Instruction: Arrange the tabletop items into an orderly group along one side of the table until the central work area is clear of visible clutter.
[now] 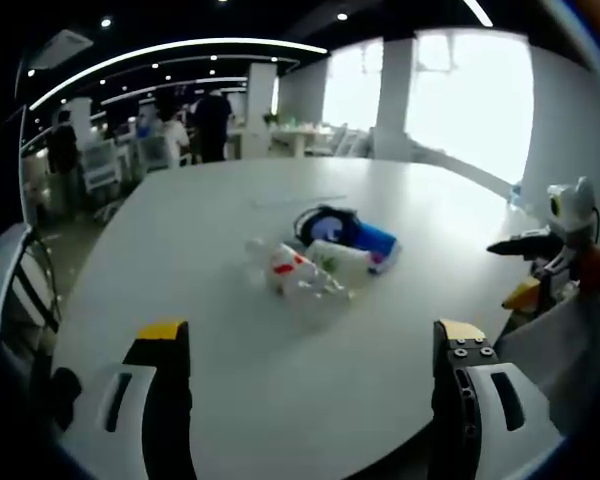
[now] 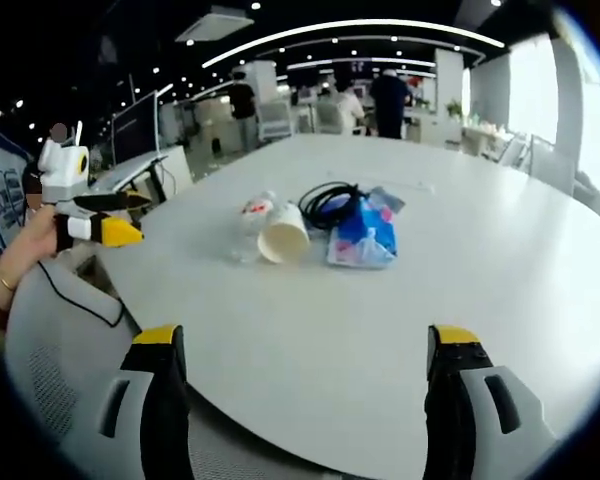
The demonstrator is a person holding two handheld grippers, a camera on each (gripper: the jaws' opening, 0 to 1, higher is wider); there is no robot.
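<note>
Both my left gripper (image 1: 305,345) and right gripper (image 2: 305,350) gape empty, with the paper cup (image 2: 284,236), cable (image 2: 327,202) and blue packet (image 2: 360,235) heaped mid-table (image 2: 500,260), so I judge nothing is arranged yet.

An open-plan office: a large white meeting table (image 2: 500,270), ceiling light strips (image 1: 170,50) upper left, desks and standing people (image 1: 212,122) behind.

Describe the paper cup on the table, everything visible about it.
The paper cup lies on its side on the white table, its open mouth turned toward the right gripper view. It looks like pale, cream paper with a rolled rim and seems empty. It rests in the small cluster of clutter: crumpled clear plastic wrap with red print sits against one side, the blue packet at the other, and the coiled black cable just behind.
</note>
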